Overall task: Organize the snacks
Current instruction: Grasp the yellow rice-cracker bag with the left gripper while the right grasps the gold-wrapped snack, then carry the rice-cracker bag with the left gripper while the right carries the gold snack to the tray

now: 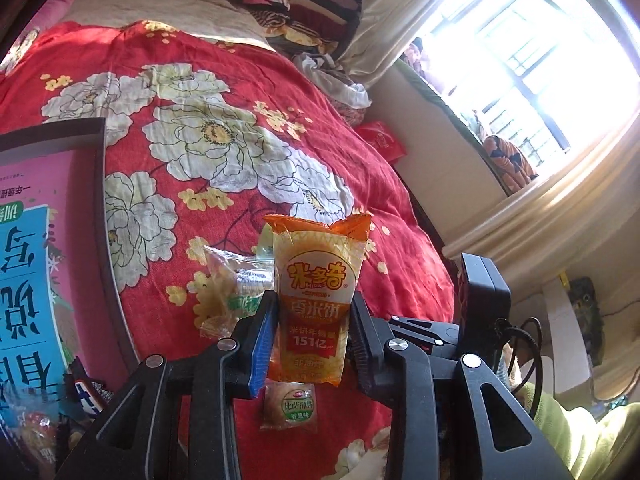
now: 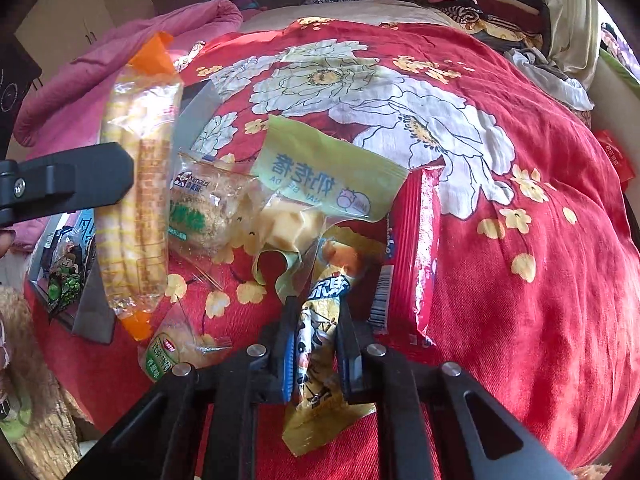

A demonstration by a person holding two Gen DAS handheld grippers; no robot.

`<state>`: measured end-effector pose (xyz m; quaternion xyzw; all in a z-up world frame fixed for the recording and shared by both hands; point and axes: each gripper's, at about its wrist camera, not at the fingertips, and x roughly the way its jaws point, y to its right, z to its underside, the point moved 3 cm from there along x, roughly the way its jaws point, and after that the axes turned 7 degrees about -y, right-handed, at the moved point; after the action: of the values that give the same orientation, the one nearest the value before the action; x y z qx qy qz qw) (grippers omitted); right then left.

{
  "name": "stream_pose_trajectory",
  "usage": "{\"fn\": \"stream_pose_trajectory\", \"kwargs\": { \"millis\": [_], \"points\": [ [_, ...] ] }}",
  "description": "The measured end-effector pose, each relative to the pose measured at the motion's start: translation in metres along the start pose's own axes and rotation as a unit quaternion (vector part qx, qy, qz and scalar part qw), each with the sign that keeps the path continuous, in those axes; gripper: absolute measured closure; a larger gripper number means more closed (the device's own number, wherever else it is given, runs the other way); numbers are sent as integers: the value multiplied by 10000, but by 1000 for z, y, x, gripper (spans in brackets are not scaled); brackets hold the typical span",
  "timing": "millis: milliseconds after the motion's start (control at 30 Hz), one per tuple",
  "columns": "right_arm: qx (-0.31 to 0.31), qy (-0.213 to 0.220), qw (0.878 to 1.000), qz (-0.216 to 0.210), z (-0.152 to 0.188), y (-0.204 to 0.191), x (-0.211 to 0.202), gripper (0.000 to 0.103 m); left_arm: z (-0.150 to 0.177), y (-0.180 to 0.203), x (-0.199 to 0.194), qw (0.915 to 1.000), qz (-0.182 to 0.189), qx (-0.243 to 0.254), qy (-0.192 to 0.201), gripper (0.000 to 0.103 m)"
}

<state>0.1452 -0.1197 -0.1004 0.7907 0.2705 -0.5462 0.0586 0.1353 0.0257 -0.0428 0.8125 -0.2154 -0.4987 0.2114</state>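
Orange rice-cracker packet (image 1: 314, 312) pinched upright in left claw (image 1: 314, 316), lifted off the bed (image 1: 200, 120) at lower centre, likely bound for the box (image 1: 100, 208) at left. Right claw (image 2: 316, 344) clamped on a yellow snack pouch (image 2: 316, 344), mid-pile.

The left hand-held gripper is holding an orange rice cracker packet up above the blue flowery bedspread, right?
Almost. The left hand-held gripper does hold the orange rice cracker packet up, but the bedspread under it is red with big white flowers, not blue. The left wrist view shows this.
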Motion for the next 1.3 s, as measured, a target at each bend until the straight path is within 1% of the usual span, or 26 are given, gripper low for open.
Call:
{"fn": "stream_pose_trajectory", "kwargs": {
  "millis": [67, 200, 400, 733, 967, 1300],
  "points": [
    [201, 106, 9993, -302, 3, 4, -10, 88, -1, 0, -6, 10000, 1, -7, 62, 67],
    [365, 326, 9976, -497, 8, 4, -29, 89, 0, 0, -17, 9999, -68, -1, 154, 67],
    [392, 664, 9943, -731, 8, -7, -56, 89, 0, 0, -37, 9993, -160, 1, 327, 67],
    [-24, 1099, 9892, -966, -8, -50, -90, 89, 6, -7, -73, 9969, -479, -106, 618, 67],
    [-258, 1223, 9862, -1083, -16, -75, -100, 89, 10, -13, -96, 9948, -529, -205, 844, 67],
    [-575, 1321, 9812, -1286, -23, -108, -107, 89, 16, -37, -134, 9891, -668, -511, 1207, 67]
  ]
}}
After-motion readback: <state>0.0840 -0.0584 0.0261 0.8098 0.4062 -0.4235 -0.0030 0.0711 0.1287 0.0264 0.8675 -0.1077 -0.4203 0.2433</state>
